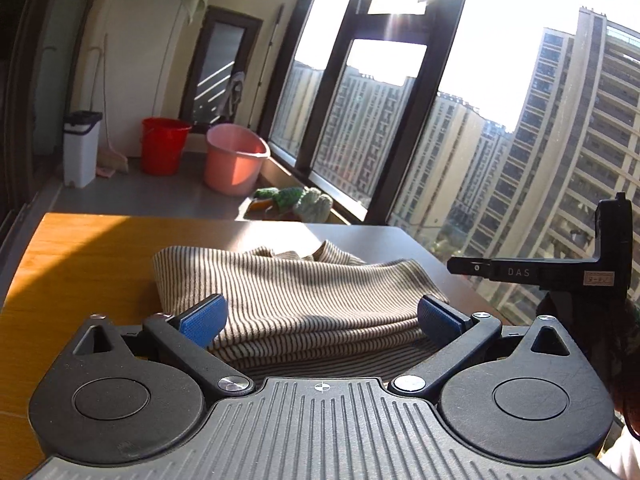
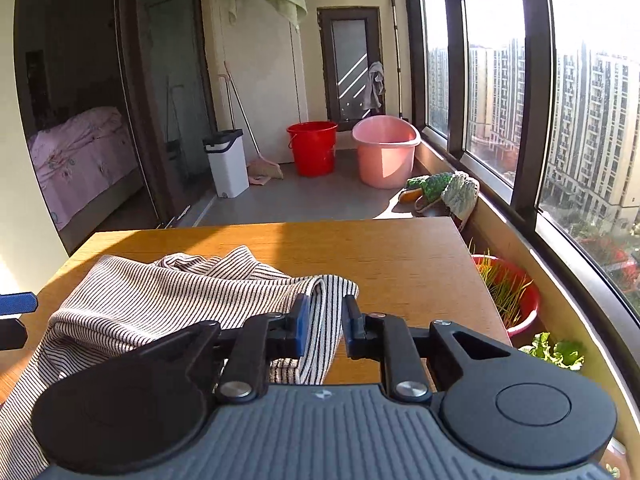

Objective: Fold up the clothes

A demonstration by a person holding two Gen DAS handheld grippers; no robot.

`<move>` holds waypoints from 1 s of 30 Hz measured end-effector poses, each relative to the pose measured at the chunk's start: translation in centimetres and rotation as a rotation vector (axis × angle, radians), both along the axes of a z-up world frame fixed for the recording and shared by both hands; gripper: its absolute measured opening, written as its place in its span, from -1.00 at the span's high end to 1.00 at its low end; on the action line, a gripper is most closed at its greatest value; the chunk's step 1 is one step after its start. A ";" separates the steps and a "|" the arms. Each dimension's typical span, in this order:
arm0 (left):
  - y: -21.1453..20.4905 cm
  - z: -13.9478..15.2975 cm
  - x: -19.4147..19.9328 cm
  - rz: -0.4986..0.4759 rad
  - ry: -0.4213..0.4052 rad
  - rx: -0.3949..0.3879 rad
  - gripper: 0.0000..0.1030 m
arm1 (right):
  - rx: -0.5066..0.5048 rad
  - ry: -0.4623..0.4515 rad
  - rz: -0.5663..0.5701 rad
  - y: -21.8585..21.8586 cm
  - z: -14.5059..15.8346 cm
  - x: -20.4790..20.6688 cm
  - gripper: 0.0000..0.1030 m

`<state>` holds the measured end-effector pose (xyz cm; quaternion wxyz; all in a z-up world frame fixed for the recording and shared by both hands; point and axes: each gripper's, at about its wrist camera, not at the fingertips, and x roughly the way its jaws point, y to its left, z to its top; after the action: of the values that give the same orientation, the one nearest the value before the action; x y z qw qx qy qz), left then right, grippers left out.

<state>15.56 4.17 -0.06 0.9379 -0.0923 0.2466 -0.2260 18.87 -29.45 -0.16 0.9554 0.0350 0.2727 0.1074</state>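
Striped cloth: you have one garment (image 2: 168,296) bunched on the wooden table (image 2: 400,260). Your left gripper (image 1: 318,316) is spread wide over its folds; your right gripper (image 2: 325,326) has its two pads nearly together around an edge, contact unclear. Two buckets (image 2: 313,146) stand behind.

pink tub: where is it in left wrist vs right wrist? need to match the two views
Left wrist: pink tub sits upper left of centre, on the floor beyond the table, right of the red bucket.
Right wrist: pink tub sits upper centre-right, by the window wall, again right of the red bucket.
Shared landmark: the white bin, left of the bucket in both.
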 end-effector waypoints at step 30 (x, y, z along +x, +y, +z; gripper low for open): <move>-2.8 -4.7 3.7 0.027 0.090 0.165 -1.00 | 0.018 0.094 0.080 5.7 -4.7 7.4 -0.04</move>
<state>19.26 1.42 -4.76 0.9332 -0.0278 0.3049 -0.1880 26.22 -23.80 -4.82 0.9362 0.0378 0.3173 0.1464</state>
